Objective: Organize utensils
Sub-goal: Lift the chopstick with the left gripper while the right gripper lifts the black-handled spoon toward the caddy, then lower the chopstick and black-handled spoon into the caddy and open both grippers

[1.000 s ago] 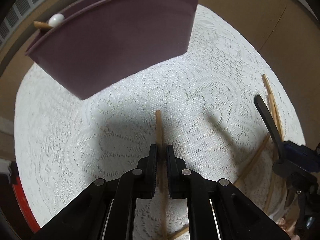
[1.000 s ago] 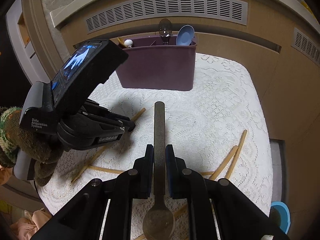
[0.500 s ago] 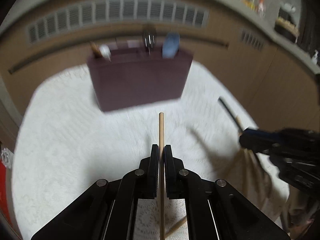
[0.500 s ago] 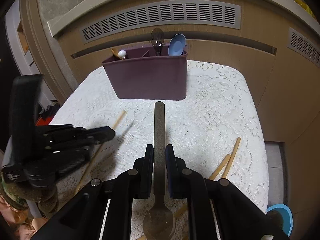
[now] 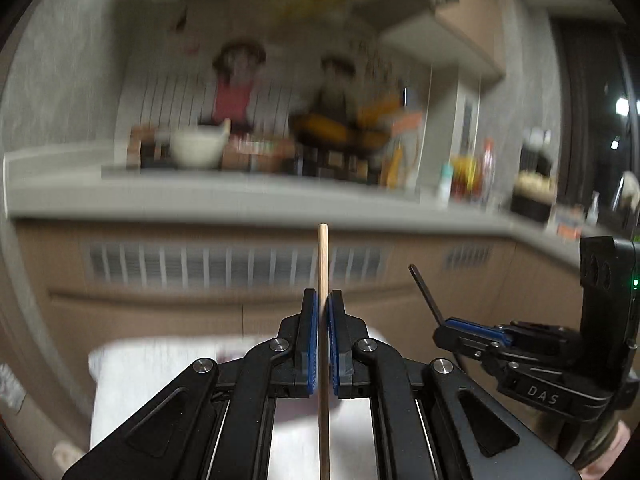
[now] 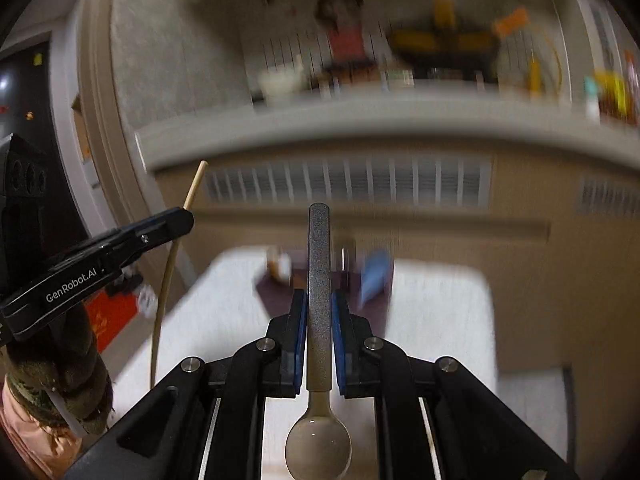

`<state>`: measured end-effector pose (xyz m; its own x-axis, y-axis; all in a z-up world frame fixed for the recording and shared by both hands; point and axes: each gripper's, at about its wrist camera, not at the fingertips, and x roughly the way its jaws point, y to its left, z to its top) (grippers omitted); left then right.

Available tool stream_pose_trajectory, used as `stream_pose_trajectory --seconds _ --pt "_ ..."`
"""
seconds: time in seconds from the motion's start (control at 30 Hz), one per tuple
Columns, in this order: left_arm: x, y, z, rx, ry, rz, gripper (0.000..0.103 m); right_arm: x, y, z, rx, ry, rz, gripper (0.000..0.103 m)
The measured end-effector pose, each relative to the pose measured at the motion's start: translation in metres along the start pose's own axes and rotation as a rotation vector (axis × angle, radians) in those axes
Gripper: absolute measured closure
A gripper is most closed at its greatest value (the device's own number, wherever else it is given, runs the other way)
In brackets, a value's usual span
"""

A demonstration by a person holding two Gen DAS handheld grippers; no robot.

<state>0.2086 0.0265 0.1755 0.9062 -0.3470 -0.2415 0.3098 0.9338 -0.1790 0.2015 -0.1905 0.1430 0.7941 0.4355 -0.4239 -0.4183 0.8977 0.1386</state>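
Up off the cloth in the left wrist view, your left gripper (image 5: 323, 312) pinches a thin wooden chopstick (image 5: 323, 264) that could pivot or slide out if you swing fast. From the right wrist, your right gripper (image 6: 319, 312) clamps a grey metal spoon (image 6: 319, 280), handle forward; the blurred purple organizer (image 6: 276, 296) sits toward the table's (image 6: 440, 320) far edge, so a hurried drop could miss its compartments.

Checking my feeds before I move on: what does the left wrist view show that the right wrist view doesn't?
Left wrist only: the left gripper close up, shut on a chopstick, with no organizer in view.
Right wrist only: the purple organizer on the white tablecloth, and the spoon's bowl.
Both: the right gripper shut on the spoon, and the vented cabinet behind, blurred.
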Motion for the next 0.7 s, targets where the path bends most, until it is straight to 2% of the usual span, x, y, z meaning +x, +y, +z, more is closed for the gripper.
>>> stream_pose_trajectory --seconds 0.1,0.27,0.33,0.5,0.57,0.7 --pt "0.007 0.008 0.026 0.002 -0.093 -0.017 0.098 0.003 0.003 0.039 -0.031 -0.111 -0.003 0.091" --pt "0.038 0.025 0.036 0.028 -0.214 0.011 0.098 0.038 -0.004 0.062 -0.040 -0.189 0.010 0.091" --pt "0.062 0.034 0.034 0.028 -0.212 0.030 0.098 0.060 -0.010 0.061 -0.039 -0.191 0.012 0.091" --pt "0.117 0.057 0.014 -0.009 -0.153 0.034 0.098 0.127 -0.024 0.045 -0.023 -0.108 0.056 0.091" --pt "0.138 0.068 0.002 -0.024 -0.123 0.031 0.098 0.148 -0.029 0.041 -0.015 -0.088 0.049 0.091" --pt "0.162 0.077 -0.023 -0.035 -0.073 0.032 0.098 0.193 -0.042 0.026 -0.001 -0.026 0.043 0.091"
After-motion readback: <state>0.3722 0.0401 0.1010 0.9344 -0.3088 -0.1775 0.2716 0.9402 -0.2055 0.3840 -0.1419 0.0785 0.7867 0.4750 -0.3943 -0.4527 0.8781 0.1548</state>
